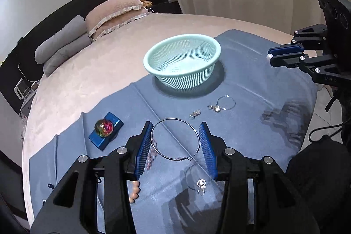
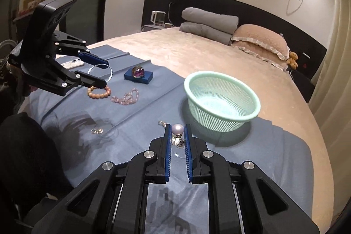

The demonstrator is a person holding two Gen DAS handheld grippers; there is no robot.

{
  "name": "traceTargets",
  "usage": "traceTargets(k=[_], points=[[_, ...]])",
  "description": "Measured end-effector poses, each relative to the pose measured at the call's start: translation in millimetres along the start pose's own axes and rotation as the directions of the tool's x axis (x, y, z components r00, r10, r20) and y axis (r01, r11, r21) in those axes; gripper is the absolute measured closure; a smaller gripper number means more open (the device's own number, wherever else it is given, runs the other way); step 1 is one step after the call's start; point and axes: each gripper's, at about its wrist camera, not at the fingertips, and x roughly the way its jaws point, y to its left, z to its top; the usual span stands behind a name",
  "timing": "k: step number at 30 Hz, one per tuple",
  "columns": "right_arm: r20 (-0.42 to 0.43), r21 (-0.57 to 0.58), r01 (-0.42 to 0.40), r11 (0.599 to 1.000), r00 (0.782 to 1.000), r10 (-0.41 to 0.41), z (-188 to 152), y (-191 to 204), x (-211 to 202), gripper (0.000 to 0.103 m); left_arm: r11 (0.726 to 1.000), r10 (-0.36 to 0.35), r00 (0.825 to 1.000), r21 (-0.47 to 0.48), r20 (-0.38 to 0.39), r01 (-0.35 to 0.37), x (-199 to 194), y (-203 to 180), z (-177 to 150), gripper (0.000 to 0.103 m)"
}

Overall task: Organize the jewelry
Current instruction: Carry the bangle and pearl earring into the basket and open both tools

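While your right gripper [image 2: 177,127] pinches the pearl piece [image 2: 177,129] at its very fingertips, raised off the blue cloth [image 2: 252,152], the mint basket [image 2: 210,73] lies ahead and to the right of those fingers, close by. The left wrist view agrees: the pearl hangs just off the basket's right side, at about rim height and clear of it. Whether the small silver bit seen below the pearl belongs to it or lies on the cloth cannot be told.

Your left gripper [image 1: 176,124] is spread wide, and both pads appear to bear on the large silver hoop [image 1: 175,118] across its width; a ring-shaped shadow on the cloth suggests the hoop is lifted. From this hand the basket sits straight ahead but farther off, with loose silver pieces [image 1: 216,108] between.

By this layout the right hand is the nearer: its drop likely needs only a short carry forward and rightward over the rim.
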Motion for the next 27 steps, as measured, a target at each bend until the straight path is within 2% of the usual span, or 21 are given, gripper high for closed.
traceTargets(k=[7, 15, 23, 27], points=[[0.002, -0.017, 0.034, 0.999, 0.999, -0.034, 28.9, -36.5, 14.5, 0.092, 0.999, -0.027, 0.999, 0.029, 0.029, 0.026, 24.2, 11.7, 47.5, 0.058], [-0.026, -0.022, 0.037, 0.999, 0.999, -0.037, 43.9, -68.8, 69.4, 0.092, 0.997, -0.066, 0.997, 0.045, 0.026, 0.065, 82.3, 29.2, 95.3, 0.058], [-0.103, -0.026, 0.042, 0.999, 0.994, -0.045, 43.6, -96.5, 139.2, 0.092, 0.993, -0.109, 0.993, 0.048, -0.052, 0.111, 163.2, 40.5, 114.3, 0.058], [-0.122, 0.017, 0.041, 0.999, 0.992, -0.038, 38.4, -108.1, 159.5, 0.092, 0.992, -0.119, 0.990, 0.034, -0.082, 0.122, 185.6, 42.3, 112.8, 0.058]])
